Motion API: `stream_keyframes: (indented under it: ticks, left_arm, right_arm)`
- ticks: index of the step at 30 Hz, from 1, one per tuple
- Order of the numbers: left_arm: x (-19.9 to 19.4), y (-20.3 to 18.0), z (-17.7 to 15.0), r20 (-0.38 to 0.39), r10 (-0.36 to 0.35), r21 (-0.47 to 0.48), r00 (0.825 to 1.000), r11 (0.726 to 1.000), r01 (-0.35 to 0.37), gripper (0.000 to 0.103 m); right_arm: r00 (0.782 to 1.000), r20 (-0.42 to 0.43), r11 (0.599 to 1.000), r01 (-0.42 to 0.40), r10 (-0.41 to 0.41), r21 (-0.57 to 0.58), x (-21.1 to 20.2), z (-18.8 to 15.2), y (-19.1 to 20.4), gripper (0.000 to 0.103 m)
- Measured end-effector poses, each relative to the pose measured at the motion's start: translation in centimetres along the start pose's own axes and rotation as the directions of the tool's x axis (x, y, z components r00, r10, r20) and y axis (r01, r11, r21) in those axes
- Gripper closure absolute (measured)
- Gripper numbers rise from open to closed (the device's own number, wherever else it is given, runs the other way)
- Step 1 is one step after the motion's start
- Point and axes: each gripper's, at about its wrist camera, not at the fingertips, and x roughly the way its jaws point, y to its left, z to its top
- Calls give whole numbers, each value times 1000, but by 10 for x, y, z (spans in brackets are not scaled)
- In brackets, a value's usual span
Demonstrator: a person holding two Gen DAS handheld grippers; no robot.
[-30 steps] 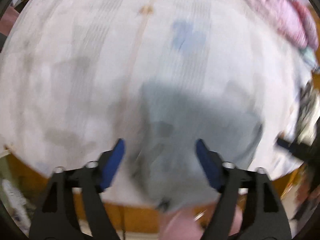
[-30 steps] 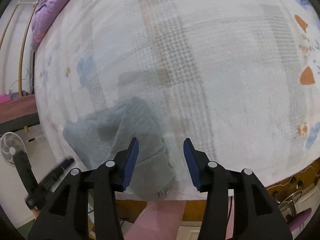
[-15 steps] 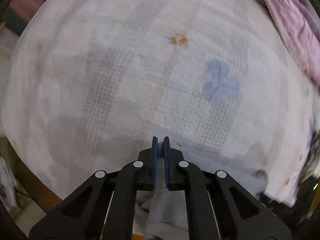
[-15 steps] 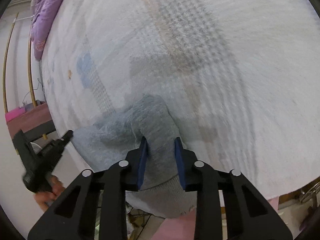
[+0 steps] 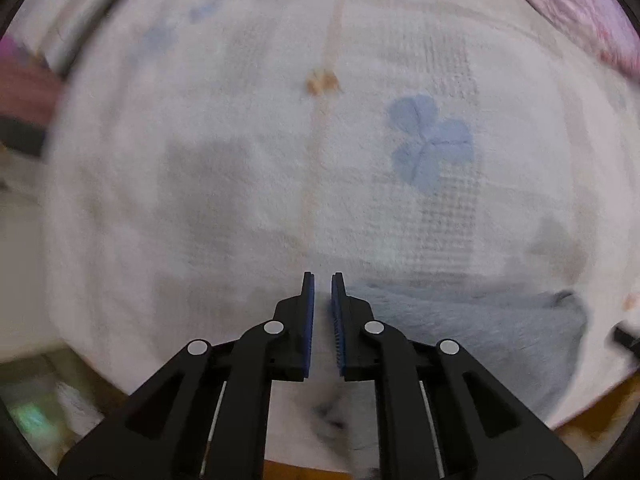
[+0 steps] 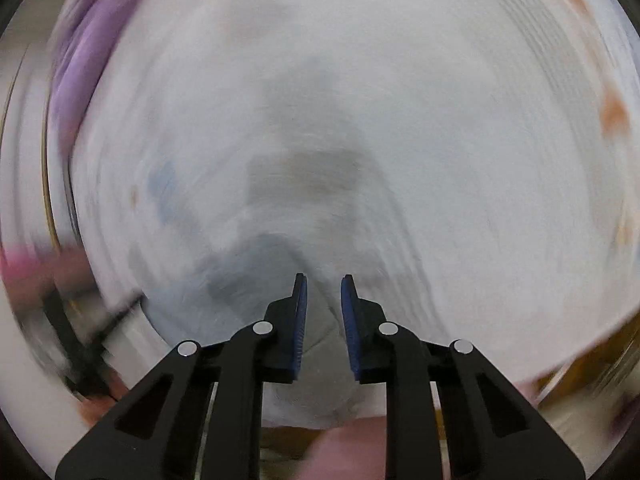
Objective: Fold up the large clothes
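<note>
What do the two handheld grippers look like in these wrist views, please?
Both look the same. The left gripper and right gripper have matte black, angular linkage arms with triangular cut-outs and round silver pivot pins. Each finger ends in a flat, ridged blue pad. No cables, markings or sleeves are visible.

White fleece blanket (image 5: 248, 168) covers the work surface, printed with grey checked bands, a blue clover-like motif (image 5: 430, 142) and a small orange motif (image 5: 322, 80). Pink-purple bedding (image 5: 568, 4) lies bunched at the blanket's far right edge. Orange-brown wood (image 5: 592, 412) shows below the near edge. Right wrist view heavily blurred; purple bedding (image 6: 80, 64) at upper left
</note>
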Motion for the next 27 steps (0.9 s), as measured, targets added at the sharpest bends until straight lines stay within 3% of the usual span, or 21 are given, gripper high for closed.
stream_keyframes:
  ticks: [2,4,5,7,10,12,14,16,19,21,22,23,24,25,27]
  left_arm:
    - [-9,-4,-6,27,-13,-2,1000,1000,13,92]
    - [-12,-8,-12,30,-47,-19,998,999,48,92]
    - [-11,-13,-16,23,-82,-13,996,996,83,92]
    - [-7,-24,-23,-12,-104,19,994,994,104,92]
    - [-13,-27,-43,-16,-107,14,994,994,107,92]
    - [-15,-24,-60,-47,-138,-9,989,990,138,92]
    - [-14,-25,-77,-84,-170,-24,982,985,169,92]
    - [11,-31,-102,-182,-209,-40,961,978,205,92]
    - [60,-40,-130,-275,-208,-40,939,978,205,93]
    - [61,-34,-136,-273,-217,-73,937,976,204,93]
    - [54,-29,-136,-247,-236,-93,940,971,219,90]
    - [45,-25,-135,-224,-243,-100,944,969,226,71]
    - [41,-23,-134,-216,-238,-93,947,970,223,37]
    - [33,-20,-132,-200,-225,-82,954,974,213,25]
    - [23,-12,-128,-161,-257,-94,953,965,244,22]
  right_arm:
    - [997,-80,997,-26,19,-75,28,0,24,88]
    - [990,-125,990,45,-61,-131,66,-1,33,89]
    - [991,-87,985,87,-100,-147,80,0,35,89]
    - [991,-45,986,124,-130,-113,79,4,38,89]
    - [992,-72,992,102,-108,-77,55,-6,42,85]
    - [991,-92,992,86,-95,-97,40,-24,44,85]
    - [978,-153,979,116,-142,-171,41,-54,45,85]
    - [968,-188,974,133,-168,-186,66,-80,31,84]
    - [960,-203,966,148,-192,-213,96,-91,17,82]
    - [961,-219,974,131,-171,-187,84,-90,19,80]
    - [962,-224,977,116,-156,-180,76,-89,19,76]
    - [966,-224,980,94,-133,-176,67,-88,19,60]
    - [972,-205,981,80,-116,-175,55,-86,18,43]
    - [978,-178,981,77,-109,-176,45,-84,14,20]
    - [989,-117,981,66,-88,-181,27,-80,9,18]
